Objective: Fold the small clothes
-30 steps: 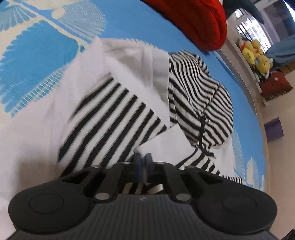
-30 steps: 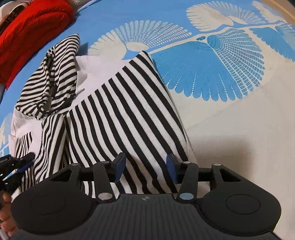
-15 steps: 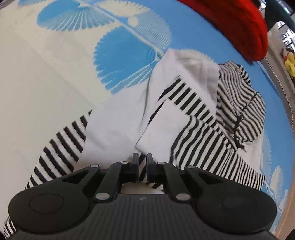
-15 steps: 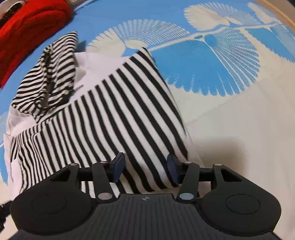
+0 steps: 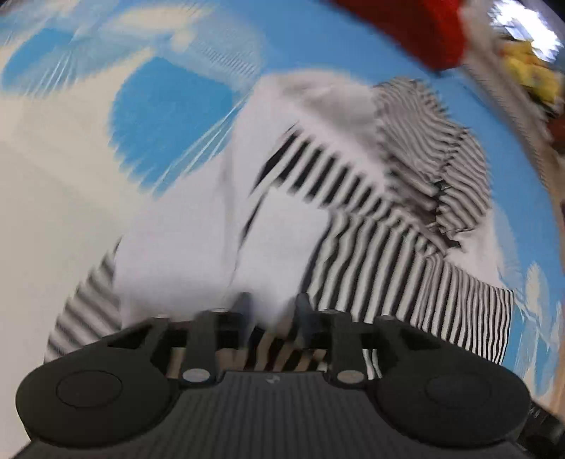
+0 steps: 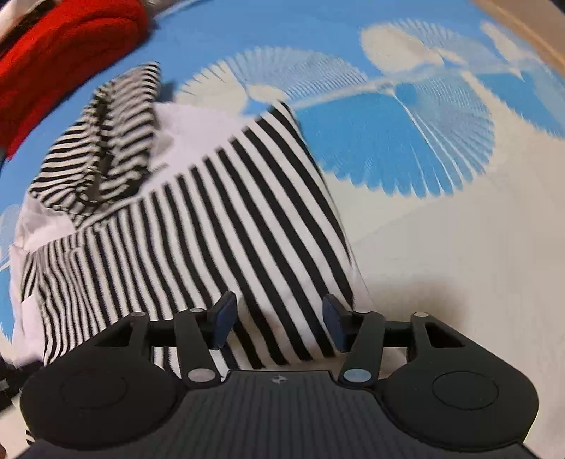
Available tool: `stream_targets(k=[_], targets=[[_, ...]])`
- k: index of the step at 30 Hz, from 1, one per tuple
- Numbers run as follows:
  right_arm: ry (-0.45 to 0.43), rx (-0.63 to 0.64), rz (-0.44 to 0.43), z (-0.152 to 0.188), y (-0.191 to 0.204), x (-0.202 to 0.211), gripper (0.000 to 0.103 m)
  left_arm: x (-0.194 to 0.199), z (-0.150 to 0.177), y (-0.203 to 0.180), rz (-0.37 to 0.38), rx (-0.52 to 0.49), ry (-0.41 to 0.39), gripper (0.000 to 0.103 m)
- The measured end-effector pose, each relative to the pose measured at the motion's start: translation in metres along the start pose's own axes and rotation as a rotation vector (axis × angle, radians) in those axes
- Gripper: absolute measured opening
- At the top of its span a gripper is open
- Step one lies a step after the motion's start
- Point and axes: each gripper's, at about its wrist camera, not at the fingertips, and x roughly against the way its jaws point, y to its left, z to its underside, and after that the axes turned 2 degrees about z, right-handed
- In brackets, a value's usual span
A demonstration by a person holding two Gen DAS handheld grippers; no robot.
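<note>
A small black-and-white striped hooded top lies partly folded on the blue and cream bedspread; its hood points to the far left. In the blurred left wrist view the top shows white inner panels and a striped sleeve. My left gripper is open just above the garment's near edge, holding nothing. My right gripper is open over the striped body's near hem, with cloth below the fingers.
A red knitted garment lies at the far left of the bed, also at the top of the left wrist view. Yellow plush toys sit beyond the bed edge. Cream bedspread spreads to the right.
My left gripper was shut on the garment's folded part, carried it across, and has now opened and let go. The striped sleeve now lies over the body. My right gripper stayed open.
</note>
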Motion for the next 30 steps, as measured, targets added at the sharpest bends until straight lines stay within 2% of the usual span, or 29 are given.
stream_targets(k=[2,4,9,15,21,30], targets=[[0.051,-0.047,-0.019,0.0,-0.006,-0.008,0.06,-0.02,0.005,0.003,-0.033,0.004,0.097,0.042],[0.082,-0.086,-0.014,0.002,-0.012,-0.013,0.059,-0.015,0.005,0.001,-0.041,0.019,0.088,0.042],[-0.013,0.021,0.011,-0.002,0.002,0.007,0.06,0.011,-0.002,-0.017,-0.058,-0.071,0.001,0.043],[-0.093,0.118,0.044,-0.006,0.009,0.025,0.06,0.023,-0.005,-0.031,-0.091,-0.148,-0.047,0.044],[-0.102,0.128,0.038,-0.007,0.005,0.031,0.06,0.02,0.0,-0.056,-0.125,-0.255,-0.109,0.048],[-0.108,0.149,0.058,-0.004,-0.011,0.037,0.061,0.014,0.004,-0.077,-0.166,-0.318,-0.148,0.05]])
